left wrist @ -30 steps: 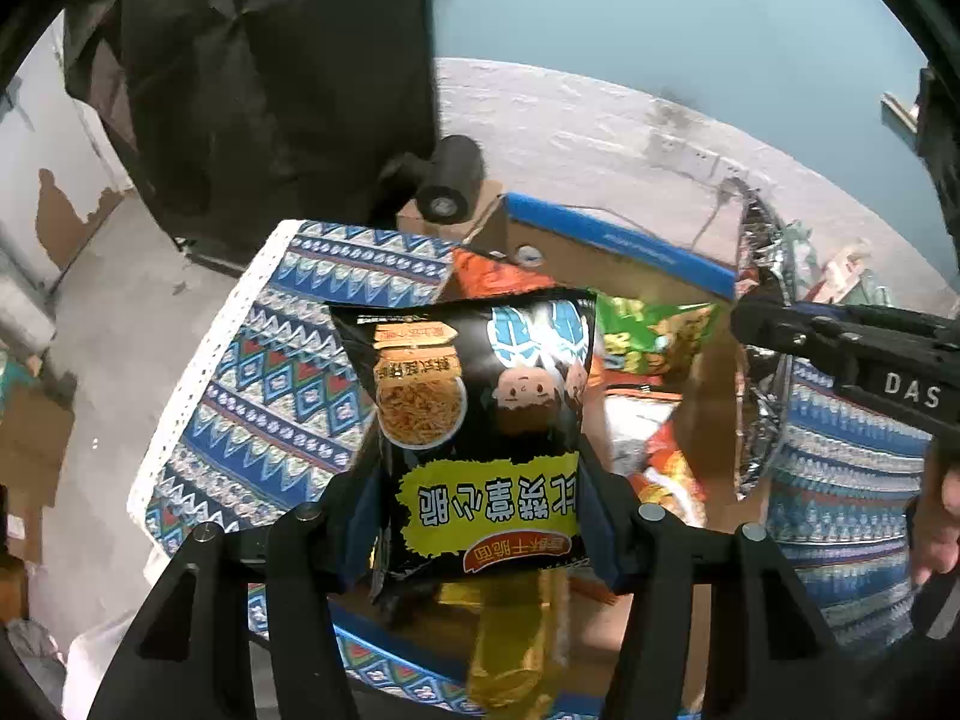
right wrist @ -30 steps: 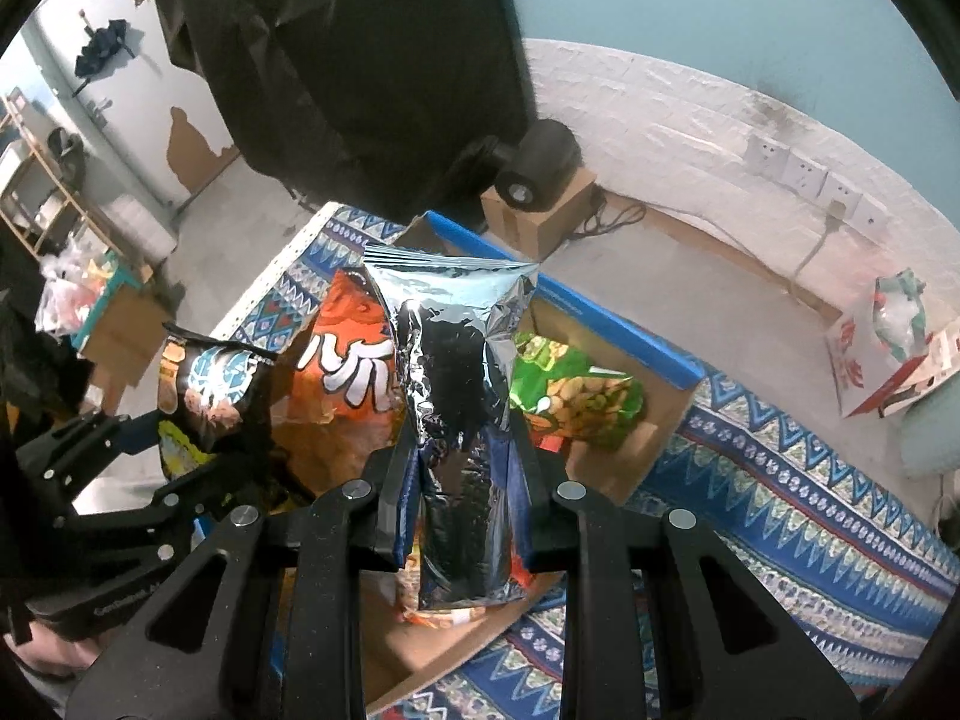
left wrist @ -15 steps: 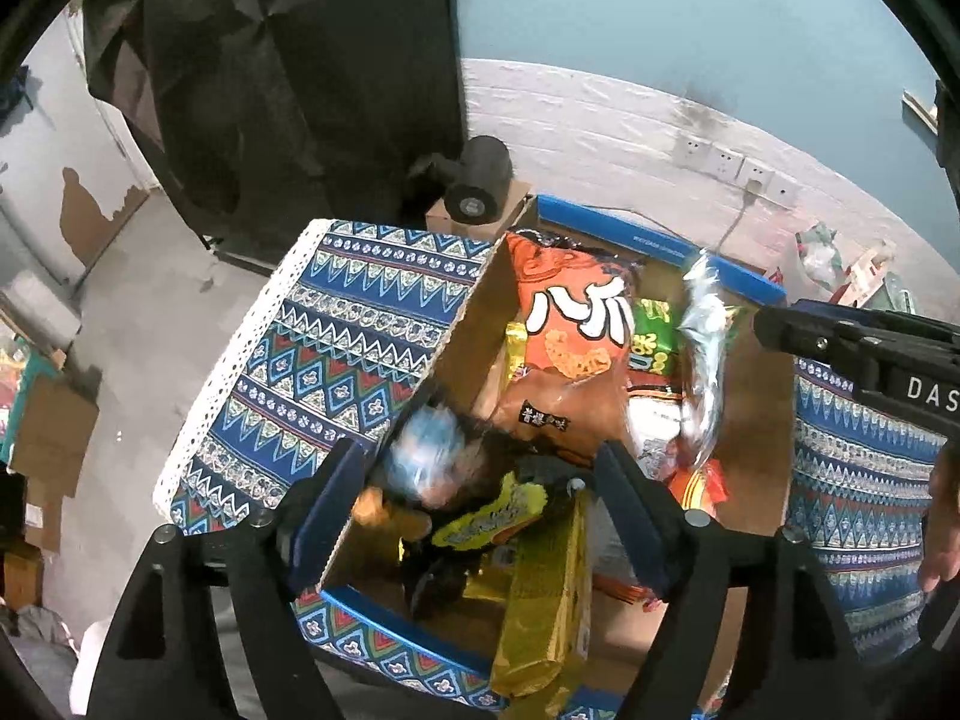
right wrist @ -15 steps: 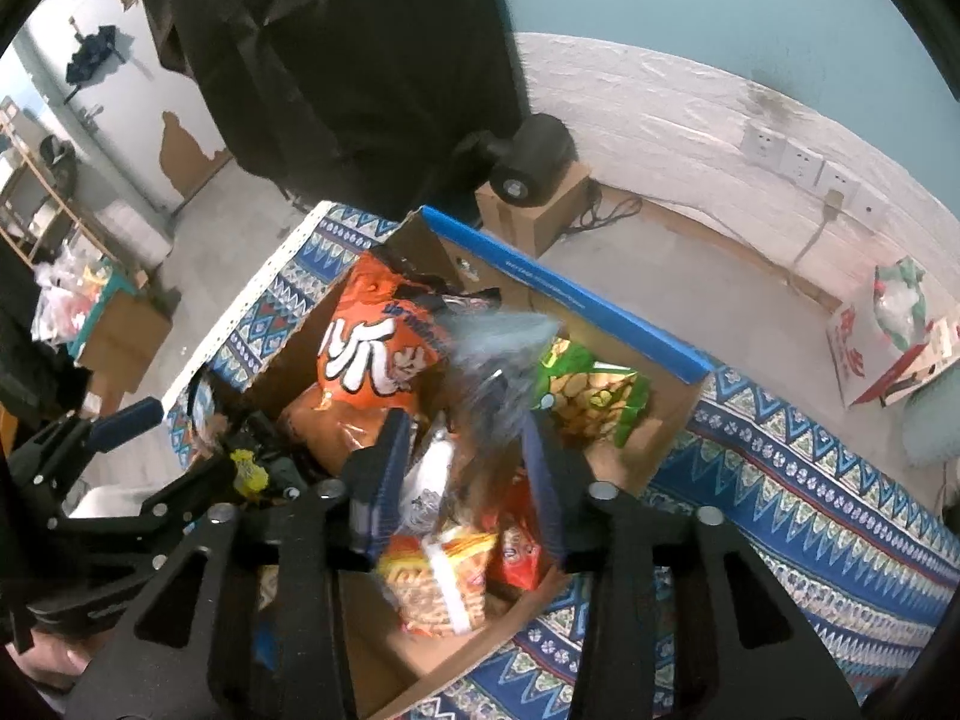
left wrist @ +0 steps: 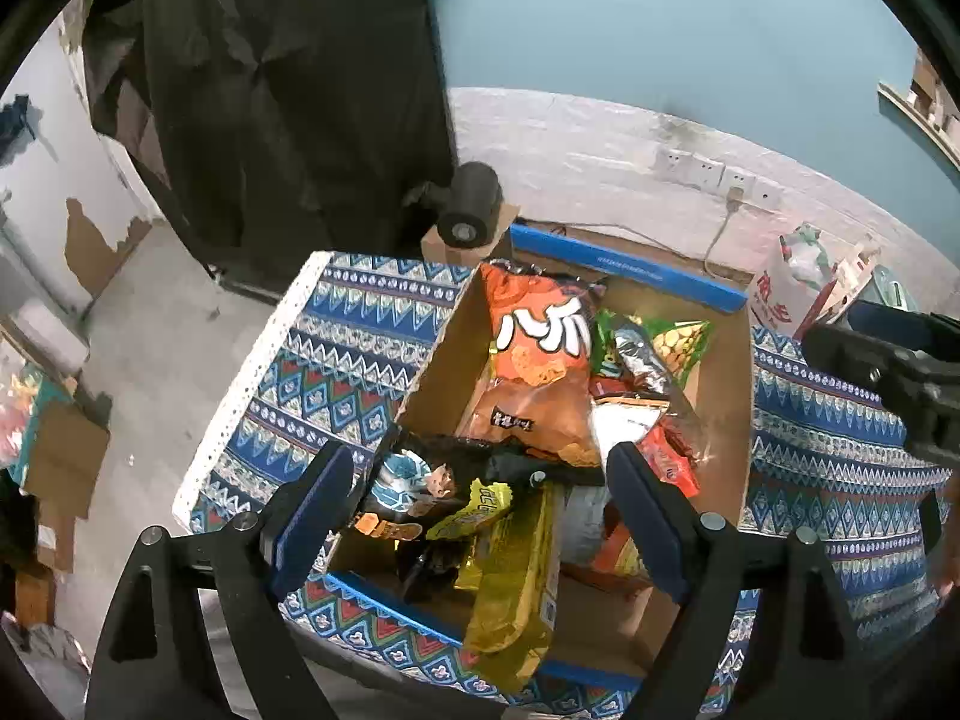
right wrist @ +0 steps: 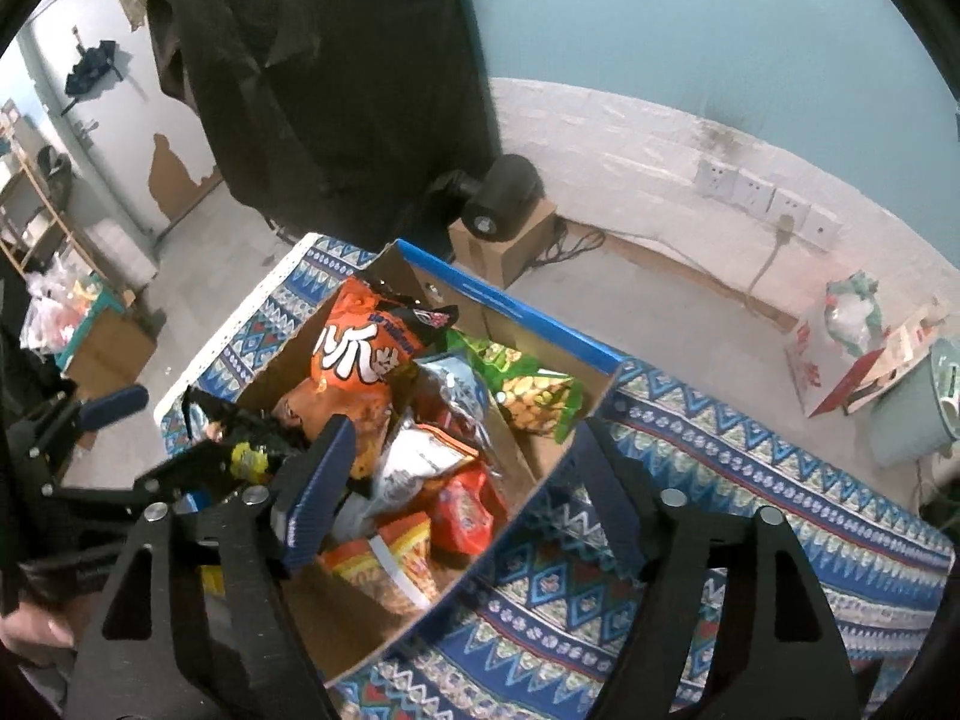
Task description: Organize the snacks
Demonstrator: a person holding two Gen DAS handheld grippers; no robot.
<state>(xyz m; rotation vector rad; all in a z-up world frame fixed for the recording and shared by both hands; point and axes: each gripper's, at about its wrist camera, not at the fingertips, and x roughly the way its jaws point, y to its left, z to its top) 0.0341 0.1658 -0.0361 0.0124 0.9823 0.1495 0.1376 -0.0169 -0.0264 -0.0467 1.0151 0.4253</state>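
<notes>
A cardboard box with blue rims (left wrist: 624,269) (right wrist: 528,312) sits on a patterned cloth and holds several snack bags. A big orange bag (left wrist: 537,378) (right wrist: 354,372) leans at the far left inside. The black snack bag (left wrist: 444,480) lies crumpled at the box's near left. The silver bag (left wrist: 642,354) (right wrist: 450,384) lies among the middle bags, by a green bag (right wrist: 528,390). A yellow packet (left wrist: 516,582) hangs over the near rim. My left gripper (left wrist: 480,522) is open and empty above the box's near end. My right gripper (right wrist: 462,492) is open and empty above the box.
The blue patterned cloth (left wrist: 336,348) (right wrist: 750,480) covers the table, whose left edge drops to the floor. A black cylinder on a small carton (left wrist: 471,210) stands behind the box. A white bag (right wrist: 840,354) lies on the floor at the right.
Both grippers opened and let go: the black bag dropped from the left and the silver bag from the right into the box. Both grippers then rose a little.
</notes>
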